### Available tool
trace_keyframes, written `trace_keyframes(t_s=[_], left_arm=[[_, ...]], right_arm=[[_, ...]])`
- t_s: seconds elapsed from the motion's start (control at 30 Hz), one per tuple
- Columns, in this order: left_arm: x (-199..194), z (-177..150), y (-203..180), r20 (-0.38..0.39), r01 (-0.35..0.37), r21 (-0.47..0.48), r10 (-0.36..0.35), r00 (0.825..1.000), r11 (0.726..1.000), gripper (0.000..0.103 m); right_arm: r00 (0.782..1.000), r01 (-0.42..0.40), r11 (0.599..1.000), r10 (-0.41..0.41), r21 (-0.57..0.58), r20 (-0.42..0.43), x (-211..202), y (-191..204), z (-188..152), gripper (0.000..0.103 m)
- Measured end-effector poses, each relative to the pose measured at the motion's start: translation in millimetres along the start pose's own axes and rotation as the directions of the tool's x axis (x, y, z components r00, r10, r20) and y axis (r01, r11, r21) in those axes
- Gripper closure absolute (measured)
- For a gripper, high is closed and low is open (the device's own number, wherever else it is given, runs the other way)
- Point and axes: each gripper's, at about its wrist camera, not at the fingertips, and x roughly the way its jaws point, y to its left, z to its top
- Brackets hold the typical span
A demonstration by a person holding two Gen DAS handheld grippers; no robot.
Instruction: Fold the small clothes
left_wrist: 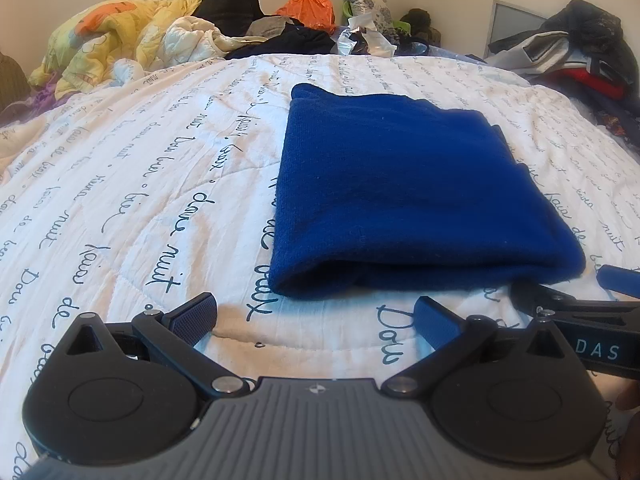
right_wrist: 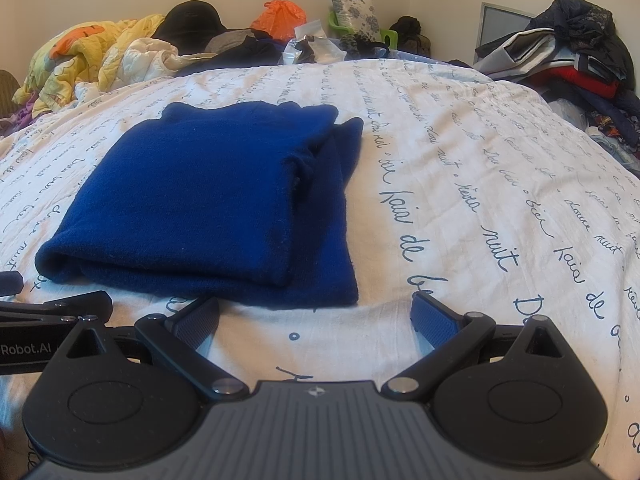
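Right now my left claw [left_wrist: 316, 316] has its fingers spread wide with nothing between them, and the folded blue garment [left_wrist: 404, 196] lies just ahead of it, a little to its right, on the white quilt [left_wrist: 160, 208] with script lettering. My right claw [right_wrist: 316, 316] is spread apart as well, holding nothing; the garment sits just ahead and to its left. Both claws hover near its closest folded edge, side by side. Heaped clothes [right_wrist: 120, 48] lie far beyond.

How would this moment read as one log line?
folded blue knit garment on script-print quilt | left hand-held gripper open | right open
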Motion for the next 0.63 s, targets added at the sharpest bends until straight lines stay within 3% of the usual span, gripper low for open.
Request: trace_keyframes(t_s=[0.2,0.27,0.37,0.53,0.63], left_arm=[[-1,3,1,-0.021,0.006,0.009,-0.005,1.0,1.0,0.0],[-3,8,1,-0.044,-0.003,0.011,0.004,0.999,1.0,0.0],[-17,11,0,0.016,-0.065,-0.013,0.065,0.998,0.998,0.0],[-30,16,-3,0.024,-0.064,-0.011,0.065,0.998,0.998,0.0],[-32,15,1,0.002,-0.024,0.005,0.024,1.0,1.0,0.0]], right_arm=[[1.0,-0.001,1.0,0.001,0.001,-0.006,-1,0,0,0.0],[0.999,0.0,1.0,0.0,-0.001,-0.043,-6,1,4,0.0],[0.997,-0.037,0.999,0.038,0.002,-0.06,-19,3,14,0.0],[0.999,-0.031,1.0,0.031,-0.002,-0.034,-29,5,20,0.0],[0.999,-0.027,1.0,0.028,0.012,-0.046,-30,4,21,0.0]])
